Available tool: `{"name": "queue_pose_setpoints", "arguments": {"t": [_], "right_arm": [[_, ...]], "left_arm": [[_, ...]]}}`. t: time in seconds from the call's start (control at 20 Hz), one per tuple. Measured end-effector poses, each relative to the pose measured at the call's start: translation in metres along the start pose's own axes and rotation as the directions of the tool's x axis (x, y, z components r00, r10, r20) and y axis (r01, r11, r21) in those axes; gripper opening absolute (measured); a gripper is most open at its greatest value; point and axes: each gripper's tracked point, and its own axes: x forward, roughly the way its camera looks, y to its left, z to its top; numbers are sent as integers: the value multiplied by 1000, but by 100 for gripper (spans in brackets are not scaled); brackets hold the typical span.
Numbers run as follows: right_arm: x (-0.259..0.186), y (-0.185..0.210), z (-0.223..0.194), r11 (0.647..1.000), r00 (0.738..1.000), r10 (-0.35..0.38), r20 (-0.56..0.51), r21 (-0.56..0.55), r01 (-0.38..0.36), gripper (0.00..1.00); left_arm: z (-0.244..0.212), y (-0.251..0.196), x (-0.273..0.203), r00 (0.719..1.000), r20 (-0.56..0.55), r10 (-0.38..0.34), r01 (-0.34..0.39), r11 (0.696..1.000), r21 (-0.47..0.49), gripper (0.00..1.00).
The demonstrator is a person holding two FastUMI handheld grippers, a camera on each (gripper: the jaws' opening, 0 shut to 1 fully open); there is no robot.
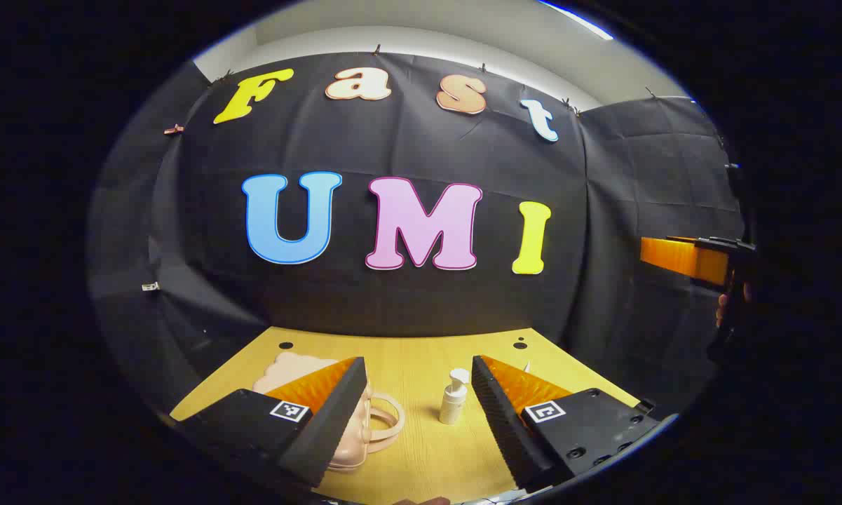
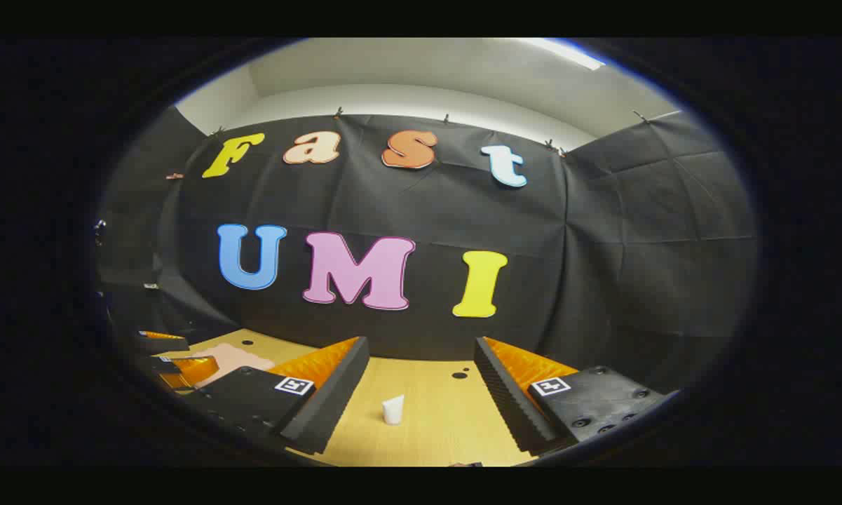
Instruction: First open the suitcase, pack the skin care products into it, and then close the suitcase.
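In the left gripper view, the left hand-held gripper (image 1: 416,393) was up above the wooden table (image 1: 421,456) with its two fingers wide apart and nothing between them. Behind its left finger sat the small pink suitcase (image 1: 354,428), shut, with its round handle poking out toward the middle (part of the case was hidden by the finger). Just to the right of the handle a white pump bottle (image 1: 453,398) stood upright on the table, apart from the suitcase. A little white tip (image 1: 526,366) peeked over the right finger; I could not tell what it was. Far off at the right edge, a person's fingers (image 1: 723,308) were holding the other gripper.

In the right gripper view, the left hand-held gripper showed at the far left, near the pink suitcase (image 2: 228,356). The right hand-held gripper (image 2: 421,382) had its fingers wide apart too, holding nothing. Between them, farther off, a small white tube (image 2: 392,409) stood alone on the table (image 2: 435,428).
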Motion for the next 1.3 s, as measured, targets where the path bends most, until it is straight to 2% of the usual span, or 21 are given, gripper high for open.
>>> {"name": "queue_pose_setpoints", "arguments": {"t": [0.2, 0.9, 1.15, 1.3], "right_arm": [[3, -5, -5, 1000, 1000, -13, -13, -18, 13, 96], [20, 1, 0, 1000, 1000, 15, -21, -5, -15, 96], [16, -6, 1, 1000, 1000, -6, -24, -23, 6, 96], [12, -4, -4, 1000, 999, -9, -46, -12, 8, 96]], "left_arm": [[-22, 1, 8, 998, -57, -6, 6, 1000, 6, 96], [-54, 1, 24, 990, -138, -20, 23, 1000, 17, 96], [-96, 1, 33, 959, -279, -48, 45, 999, -19, 96], [-123, 3, 46, 930, -363, -62, 52, 998, -38, 96]]}}
